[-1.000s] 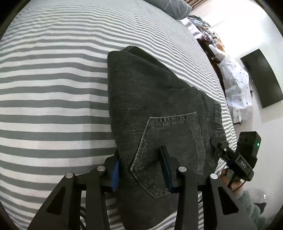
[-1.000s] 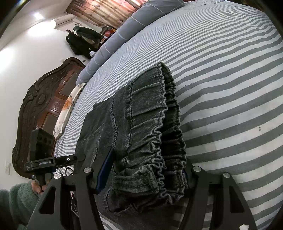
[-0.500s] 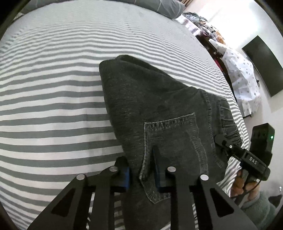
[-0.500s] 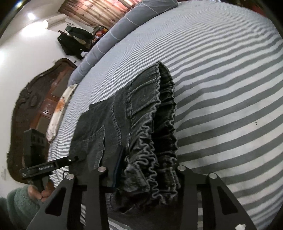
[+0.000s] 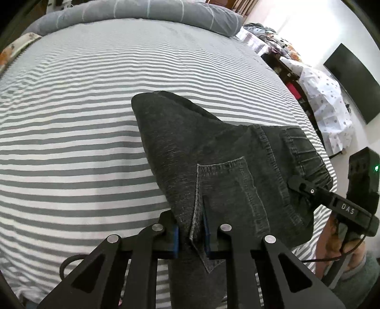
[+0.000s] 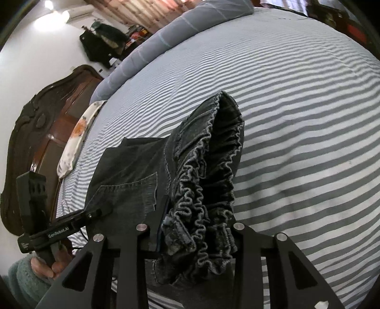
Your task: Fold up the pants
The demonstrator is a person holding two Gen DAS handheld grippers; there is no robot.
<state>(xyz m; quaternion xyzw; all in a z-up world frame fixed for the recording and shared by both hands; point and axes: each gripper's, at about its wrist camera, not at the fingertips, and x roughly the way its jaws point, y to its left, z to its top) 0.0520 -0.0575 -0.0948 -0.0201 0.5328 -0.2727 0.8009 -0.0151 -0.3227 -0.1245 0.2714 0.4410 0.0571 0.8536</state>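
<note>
The left gripper (image 5: 192, 234) pinches a bunched fold of the pants (image 5: 225, 166) beside the back pocket (image 5: 228, 190); its jaws are narrow and closing further, blue pads pressed into the denim on both sides. The right gripper (image 6: 197, 234) clamps the gathered elastic waistband (image 6: 209, 180), its jaws also closing with the thick ruffled cloth filling the gap between them. Each gripper shows in the other's view, held by a hand (image 6: 51, 263) in a green fleecy sleeve (image 6: 21, 282).

The pants, dark grey denim and already folded, hang partly raised between the two grips, near the bed's near edge; their far folded end droops toward the striped sheet (image 5: 83, 118). A grey pillow (image 5: 142, 12) lies along the bed's far edge. A carved wooden headboard (image 6: 30, 133) stands at one end, and a dark screen (image 5: 351, 80) hangs on the wall past the bed's other side.
</note>
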